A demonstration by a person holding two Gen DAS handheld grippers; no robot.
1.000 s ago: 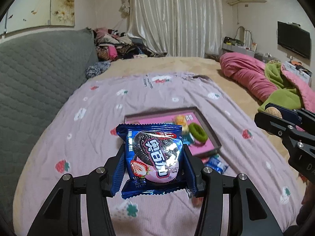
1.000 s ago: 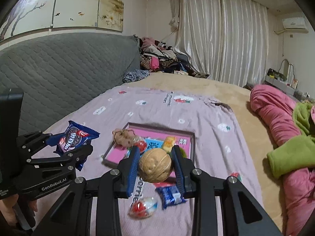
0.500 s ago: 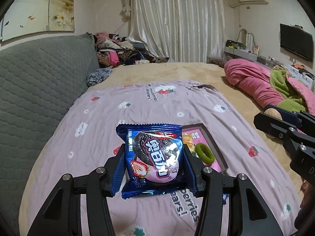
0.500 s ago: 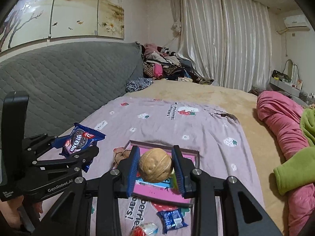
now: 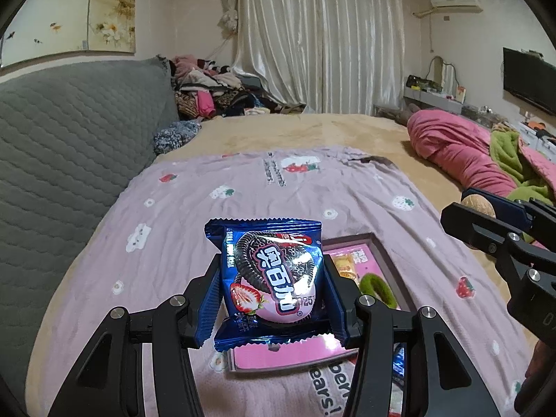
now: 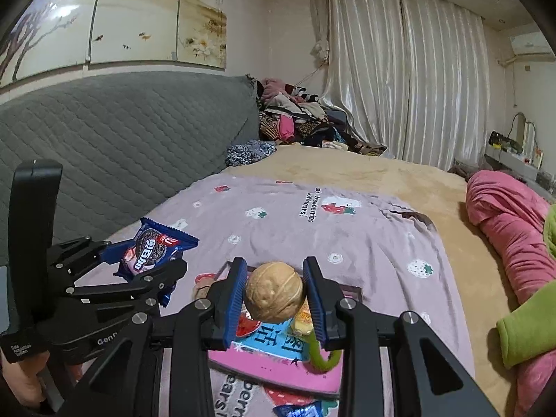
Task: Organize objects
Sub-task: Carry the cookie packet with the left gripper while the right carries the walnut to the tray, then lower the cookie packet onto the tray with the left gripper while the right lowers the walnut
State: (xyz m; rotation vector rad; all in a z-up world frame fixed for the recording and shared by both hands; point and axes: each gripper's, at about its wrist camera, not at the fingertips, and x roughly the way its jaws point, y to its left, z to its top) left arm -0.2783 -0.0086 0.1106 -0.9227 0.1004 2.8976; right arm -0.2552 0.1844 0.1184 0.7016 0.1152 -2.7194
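Two loads in the air, and we carry both over the bed toward the tray.

We hold the cookie packet (image 5: 272, 279) upright in the left gripper (image 5: 272, 288), whose jaws pinch its sides, and the walnut (image 6: 273, 291) sits clamped between the blue pads of the right gripper (image 6: 274, 295). Below and just ahead lies the pink tray (image 5: 384, 255) on the lilac blanket (image 5: 194, 222), already holding a green ring (image 5: 377, 285) and a yellow sweet (image 5: 344, 264). We judge the walnut the riskier: round and hard, it could squirt out and roll off the soft blanket. The slick, crinkly packet may slide if we tilt it, and a crowded tray could bounce either out.
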